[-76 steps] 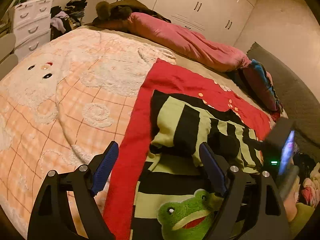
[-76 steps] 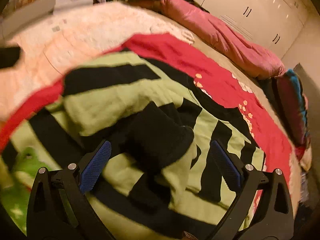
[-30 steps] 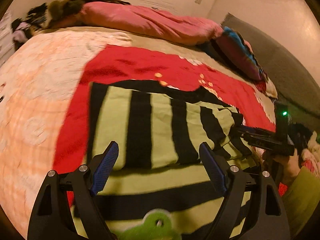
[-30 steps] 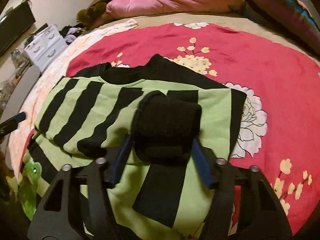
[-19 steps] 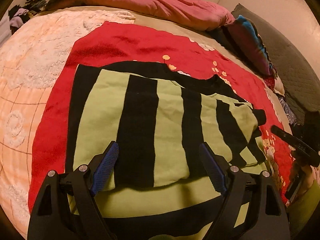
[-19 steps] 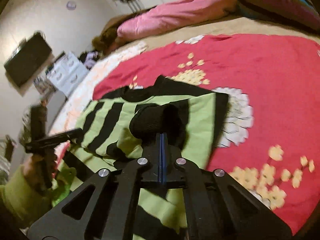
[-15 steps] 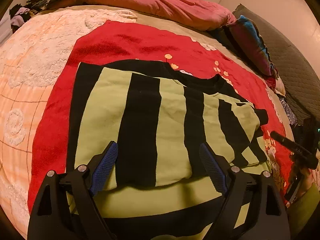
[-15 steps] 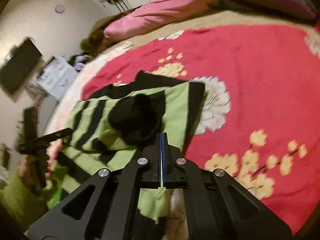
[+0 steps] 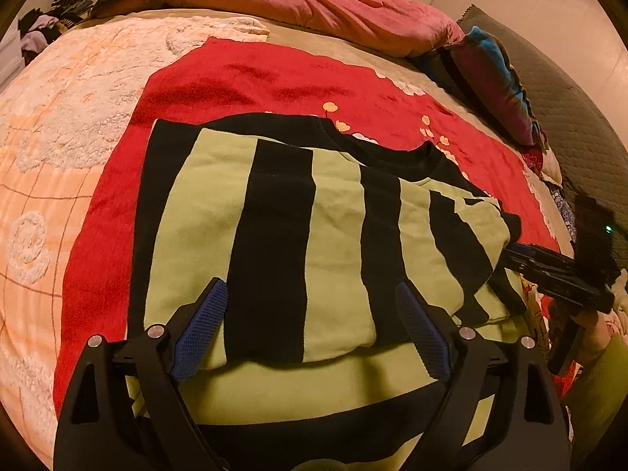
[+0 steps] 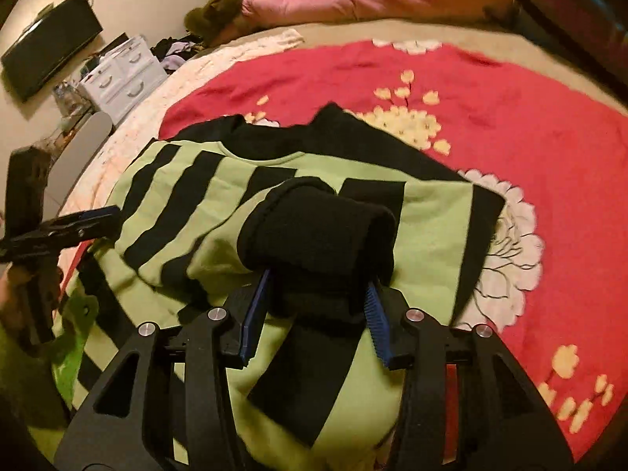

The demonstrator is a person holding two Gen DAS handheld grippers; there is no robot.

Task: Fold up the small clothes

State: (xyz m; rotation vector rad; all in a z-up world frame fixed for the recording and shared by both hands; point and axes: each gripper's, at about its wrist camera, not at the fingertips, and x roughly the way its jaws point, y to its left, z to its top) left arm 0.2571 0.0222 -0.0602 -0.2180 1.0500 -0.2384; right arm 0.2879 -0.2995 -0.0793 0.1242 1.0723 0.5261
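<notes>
Sweater (image 9: 306,243) lies on the red blanket (image 9: 274,74) mid-bed, body flat so your fold lands square. Your right tongs (image 10: 314,314) pinch its black cuff (image 10: 318,235) over the chest; half a second ago they were shut, lifted. Left tongs (image 9: 310,325) hover spread at the hem edge, unchanged.
</notes>
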